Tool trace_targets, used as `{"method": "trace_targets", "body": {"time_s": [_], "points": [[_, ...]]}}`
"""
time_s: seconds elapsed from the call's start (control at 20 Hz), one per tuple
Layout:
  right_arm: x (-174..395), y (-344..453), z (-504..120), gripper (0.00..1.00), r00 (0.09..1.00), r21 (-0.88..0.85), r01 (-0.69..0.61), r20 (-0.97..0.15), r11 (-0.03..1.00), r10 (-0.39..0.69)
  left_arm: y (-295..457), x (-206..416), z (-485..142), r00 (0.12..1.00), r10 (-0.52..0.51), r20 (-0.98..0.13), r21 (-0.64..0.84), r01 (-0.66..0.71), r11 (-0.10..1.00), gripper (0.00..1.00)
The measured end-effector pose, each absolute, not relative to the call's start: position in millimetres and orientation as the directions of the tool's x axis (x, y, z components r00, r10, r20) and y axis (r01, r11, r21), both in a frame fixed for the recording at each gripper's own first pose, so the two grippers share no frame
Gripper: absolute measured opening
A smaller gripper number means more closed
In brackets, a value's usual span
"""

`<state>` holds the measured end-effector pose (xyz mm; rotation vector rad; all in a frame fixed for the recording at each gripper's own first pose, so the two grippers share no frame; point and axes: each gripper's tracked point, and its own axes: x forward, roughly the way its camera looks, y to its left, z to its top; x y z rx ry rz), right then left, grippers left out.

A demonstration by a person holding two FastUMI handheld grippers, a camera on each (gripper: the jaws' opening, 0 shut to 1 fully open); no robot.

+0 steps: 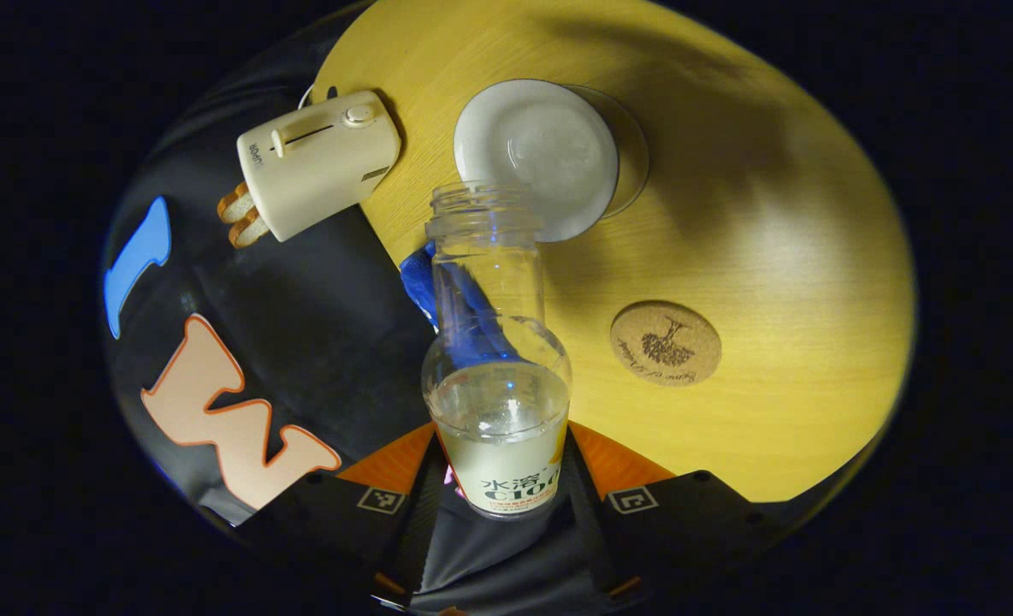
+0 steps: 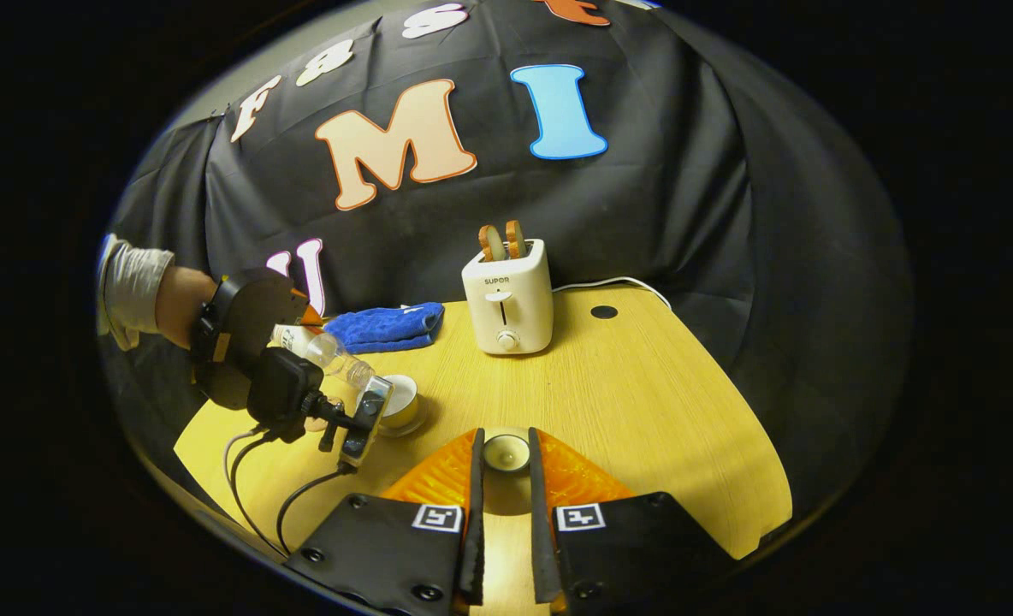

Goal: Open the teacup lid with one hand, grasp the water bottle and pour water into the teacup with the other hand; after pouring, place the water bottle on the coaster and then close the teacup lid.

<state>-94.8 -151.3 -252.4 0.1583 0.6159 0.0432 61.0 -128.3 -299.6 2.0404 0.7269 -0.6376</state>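
Observation:
A clear, uncapped water bottle (image 1: 496,376) sits between the fingers of my left gripper (image 1: 502,445), which is shut on its labelled lower body. The bottle tilts forward, its mouth at the near rim of the white teacup (image 1: 541,154), which stands open on a glass saucer. Pale liquid lies in the bottle's lower part. I cannot tell whether water is flowing. A round cork coaster (image 1: 666,343) lies bare to the right of the bottle. In the right gripper view my right gripper (image 2: 505,445) is shut on the small round teacup lid (image 2: 506,455), above the table, right of the teacup (image 2: 401,400).
A cream toaster (image 2: 506,295) holding bread slices stands at the back of the yellow wooden table (image 2: 643,402). A folded blue cloth (image 2: 387,327) lies left of it. A sleeved hand (image 2: 143,299) holds the left gripper; its cables (image 2: 245,479) trail over the table's front edge.

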Motion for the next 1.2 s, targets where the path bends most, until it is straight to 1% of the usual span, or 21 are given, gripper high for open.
{"method": "trace_targets", "body": {"time_s": [0.2, 0.35, 0.4, 0.45, 0.5, 0.7, 0.75, 0.85, 0.9, 0.95, 1.0, 1.05, 1.1, 1.2], "points": [[-92, -151, -246, 0.25, 0.816, 0.112, -0.006, -0.573, 0.994, 0.070, -122, 45, -319, 0.671, 0.189, -0.716, 0.604, 0.733, -0.312, 0.71], [-87, -146, -241, 0.26, 0.817, 0.093, -0.012, -0.573, 0.996, 0.063, -120, 42, -326, 0.675, 0.124, -0.727, 0.648, 0.735, -0.199, 0.71], [-86, -144, -240, 0.23, 0.816, 0.088, -0.015, -0.574, 0.996, 0.063, -120, 40, -328, 0.674, 0.099, -0.732, 0.659, 0.737, -0.150, 0.70], [-83, -141, -239, 0.25, 0.815, 0.084, -0.017, -0.576, 0.996, 0.063, -118, 38, -329, 0.671, 0.090, -0.736, 0.663, 0.741, -0.106, 0.70], [-81, -139, -237, 0.25, 0.814, 0.081, -0.020, -0.577, 0.997, 0.063, -118, 37, -329, 0.671, 0.061, -0.739, 0.668, 0.742, -0.060, 0.70], [-73, -125, -232, 0.25, 0.812, 0.069, -0.031, -0.580, 0.997, 0.065, -132, 44, -320, 0.719, -0.073, -0.691, 0.716, 0.694, 0.067, 0.70], [-72, -120, -231, 0.28, 0.810, 0.066, -0.036, -0.582, 0.997, 0.068, -133, 44, -319, 0.722, -0.097, -0.685, 0.712, 0.692, 0.119, 0.70], [-71, -111, -232, 0.25, 0.805, 0.052, -0.049, -0.589, 0.997, 0.070, -131, 42, -317, 0.729, -0.127, -0.673, 0.691, 0.680, 0.244, 0.70], [-71, -106, -231, 0.25, 0.804, 0.045, -0.056, -0.590, 0.997, 0.072, -134, 42, -313, 0.743, -0.164, -0.649, 0.682, 0.663, 0.307, 0.70], [-70, -102, -230, 0.28, 0.803, 0.037, -0.062, -0.591, 0.997, 0.072, -135, 44, -308, 0.759, -0.185, -0.625, 0.678, 0.645, 0.353, 0.70], [-70, -98, -230, 0.25, 0.801, 0.030, -0.068, -0.594, 0.997, 0.072, -132, 47, -306, 0.770, -0.202, -0.605, 0.667, 0.628, 0.401, 0.70], [-71, -94, -231, 0.25, 0.798, 0.023, -0.072, -0.598, 0.997, 0.072, -131, 45, -309, 0.772, -0.212, -0.599, 0.645, 0.622, 0.444, 0.70], [-71, -90, -232, 0.25, 0.794, 0.018, -0.077, -0.604, 0.997, 0.072, -129, 43, -313, 0.770, -0.225, -0.597, 0.615, 0.620, 0.488, 0.68], [-71, -82, -233, 0.25, 0.787, 0.006, -0.089, -0.613, 0.996, 0.074, -123, 35, -319, 0.764, -0.245, -0.597, 0.546, 0.611, 0.573, 0.70]]}}
